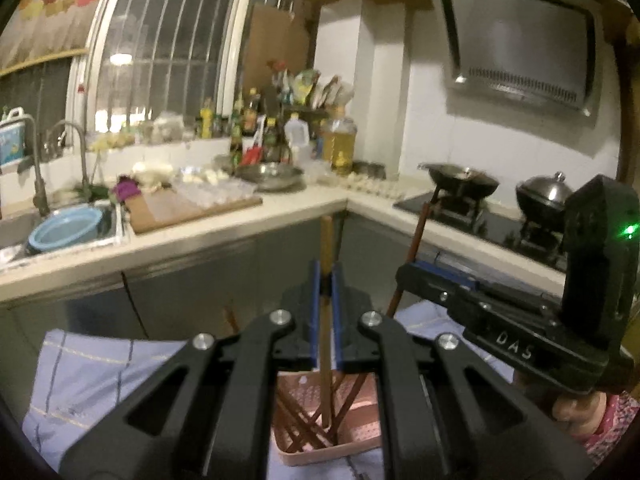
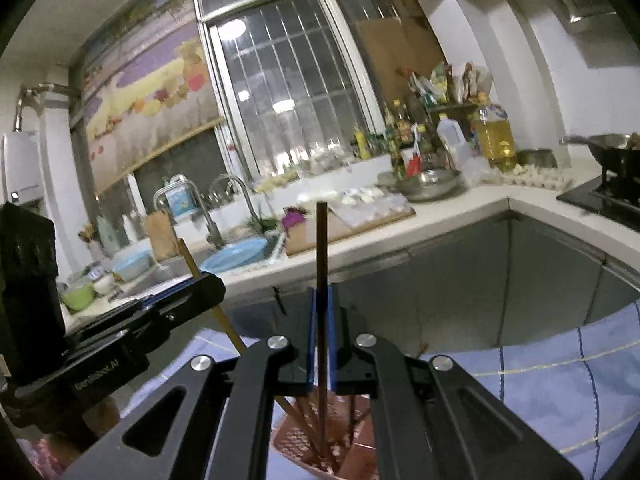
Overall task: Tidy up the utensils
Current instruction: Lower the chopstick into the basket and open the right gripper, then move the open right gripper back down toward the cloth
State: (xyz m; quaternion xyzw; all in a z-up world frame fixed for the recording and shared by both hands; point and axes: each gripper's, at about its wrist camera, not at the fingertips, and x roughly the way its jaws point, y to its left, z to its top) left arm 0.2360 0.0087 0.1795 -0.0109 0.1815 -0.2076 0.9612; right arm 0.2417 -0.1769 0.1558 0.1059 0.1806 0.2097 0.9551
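Observation:
My left gripper (image 1: 327,280) is shut on a light wooden chopstick (image 1: 326,320) that stands upright with its lower end inside a pink perforated utensil holder (image 1: 360,408) holding several dark chopsticks. My right gripper (image 2: 322,304) is shut on a dark chopstick (image 2: 321,280), also upright, its lower end in the same pink holder (image 2: 292,440). The right gripper shows in the left wrist view (image 1: 416,276) holding its reddish-brown stick (image 1: 416,240). The left gripper shows in the right wrist view (image 2: 200,288) with its light stick (image 2: 224,320).
The holder sits on a light blue checked cloth (image 1: 100,380) below me. Behind is an L-shaped counter (image 1: 280,216) with a sink and blue basin (image 1: 66,228), a cutting board (image 1: 192,208), bottles, a metal bowl (image 1: 272,174), and a stove with a wok (image 1: 460,180).

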